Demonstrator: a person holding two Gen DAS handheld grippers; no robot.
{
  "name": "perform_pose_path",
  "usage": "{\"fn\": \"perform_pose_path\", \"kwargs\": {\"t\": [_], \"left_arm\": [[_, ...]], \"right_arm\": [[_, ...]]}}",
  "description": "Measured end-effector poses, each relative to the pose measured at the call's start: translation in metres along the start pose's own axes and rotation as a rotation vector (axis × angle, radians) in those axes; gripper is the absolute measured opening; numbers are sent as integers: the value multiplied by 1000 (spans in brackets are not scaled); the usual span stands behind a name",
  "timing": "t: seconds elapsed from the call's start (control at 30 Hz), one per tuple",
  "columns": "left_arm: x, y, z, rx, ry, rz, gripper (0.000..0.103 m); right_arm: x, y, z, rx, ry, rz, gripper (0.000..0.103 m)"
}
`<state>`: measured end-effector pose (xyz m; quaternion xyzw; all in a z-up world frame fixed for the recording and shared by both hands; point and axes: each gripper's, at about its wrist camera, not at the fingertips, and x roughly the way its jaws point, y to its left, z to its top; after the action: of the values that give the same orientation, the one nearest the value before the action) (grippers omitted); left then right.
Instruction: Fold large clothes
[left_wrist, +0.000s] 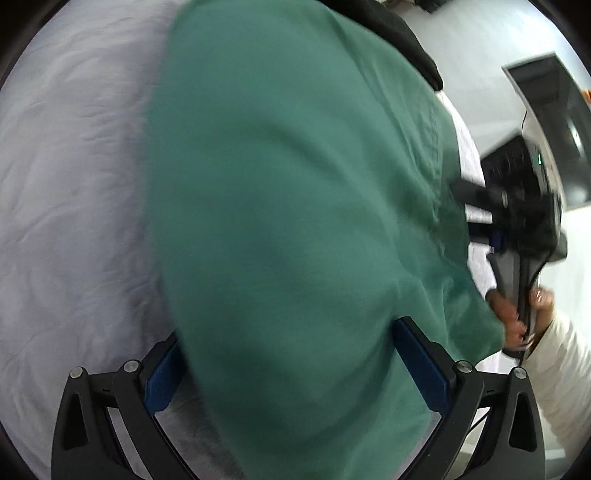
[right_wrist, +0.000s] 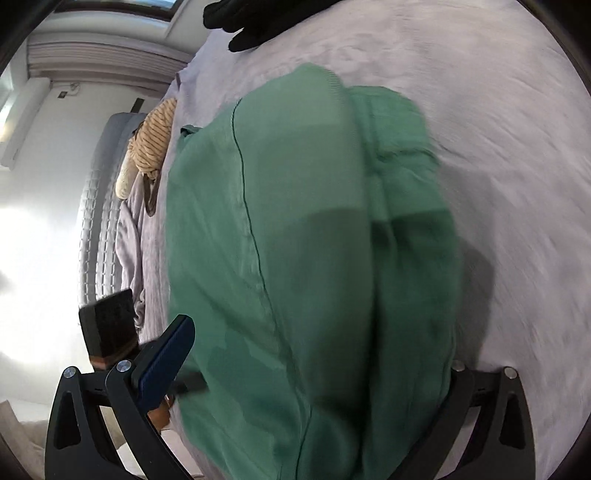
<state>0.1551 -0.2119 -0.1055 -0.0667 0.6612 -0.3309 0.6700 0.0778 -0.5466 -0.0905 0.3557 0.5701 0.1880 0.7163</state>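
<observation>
A green garment (left_wrist: 295, 206) lies across a pale lilac bed (left_wrist: 66, 192), its near part draped up over both tools, so a fold looks to be under way or just laid down. The left tool (left_wrist: 288, 354) stands wide, its blue pads well apart with green cloth bunched between and over them; whether the pads press on it I cannot tell. The right tool (right_wrist: 310, 373) also stands as wide as it goes: its left pad is clear of the fabric, and the right one is hidden under the cloth, so it seems to grip nothing. A black garment (right_wrist: 243, 18) lies at the far end of the bed and a striped item (right_wrist: 155, 136) at the far left. Next, I judge, both tools should draw clear of the cloth and take fresh edges for the following fold.
</observation>
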Motion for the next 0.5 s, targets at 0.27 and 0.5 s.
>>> {"fn": "perform_pose_path", "kwargs": {"t": [0.27,0.5], "left_arm": [[-11,-19,-7,30,-29,22,60],[-61,-45,-26,105,-102,-34,47]], "right_arm": [[6,-16,8,200,-23,30,67],[-14,10,-13,182,-103,236,26]]}}
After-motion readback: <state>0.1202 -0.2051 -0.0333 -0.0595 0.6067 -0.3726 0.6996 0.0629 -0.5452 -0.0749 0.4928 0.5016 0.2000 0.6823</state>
